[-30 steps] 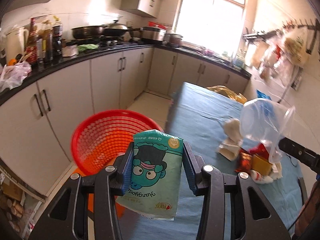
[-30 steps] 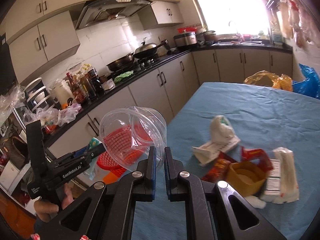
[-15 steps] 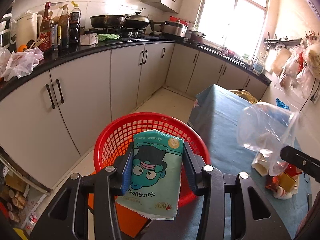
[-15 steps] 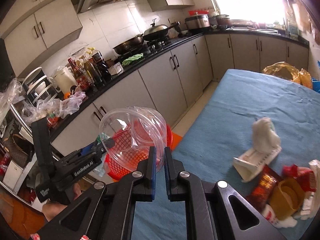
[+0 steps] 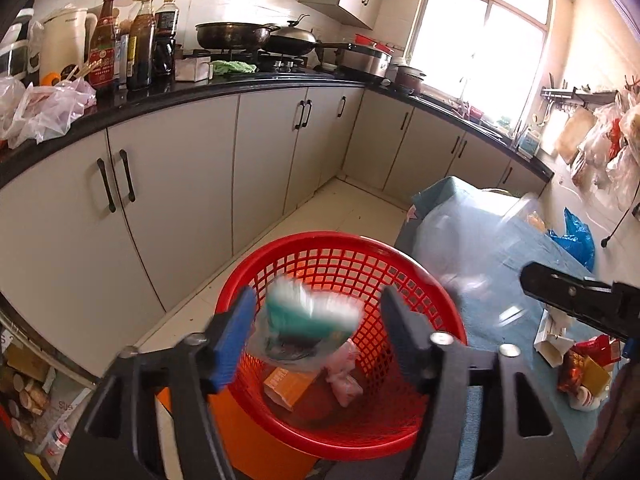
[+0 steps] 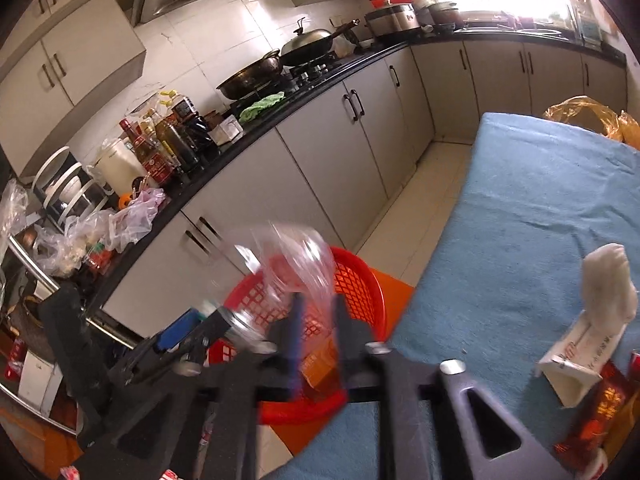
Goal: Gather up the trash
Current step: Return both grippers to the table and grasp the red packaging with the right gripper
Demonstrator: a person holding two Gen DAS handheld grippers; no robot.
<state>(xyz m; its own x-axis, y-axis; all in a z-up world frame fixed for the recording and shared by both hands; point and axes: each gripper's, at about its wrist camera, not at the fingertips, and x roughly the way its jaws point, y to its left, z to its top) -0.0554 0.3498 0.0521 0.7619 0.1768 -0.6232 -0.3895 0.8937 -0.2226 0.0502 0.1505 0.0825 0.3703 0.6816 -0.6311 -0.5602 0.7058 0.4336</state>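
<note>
Now the drop step is under way: the left gripper point(image 5: 316, 334) is seen opening, and the green packet point(image 5: 308, 316), blurred, is let loose between its jaws above the red basket point(image 5: 404, 258). Likewise the right gripper point(image 6: 318, 334) is opening, the clear plastic container point(image 6: 288, 268) loosed over the basket rim. More wrappers point(image 6: 600, 400) at lower right are judged to be fetched next.

Green packet point(image 5: 308, 312) above the red basket point(image 5: 304, 248): motion-blurred, print unreadable. Clear plastic container point(image 6: 294, 264): smeared, outline uncertain in both views. Right gripper's fingers point(image 6: 298, 332): blurred. Basket contents partly hidden behind the packet. Wrappers point(image 6: 600, 404) cut off at the frame's edge.
</note>
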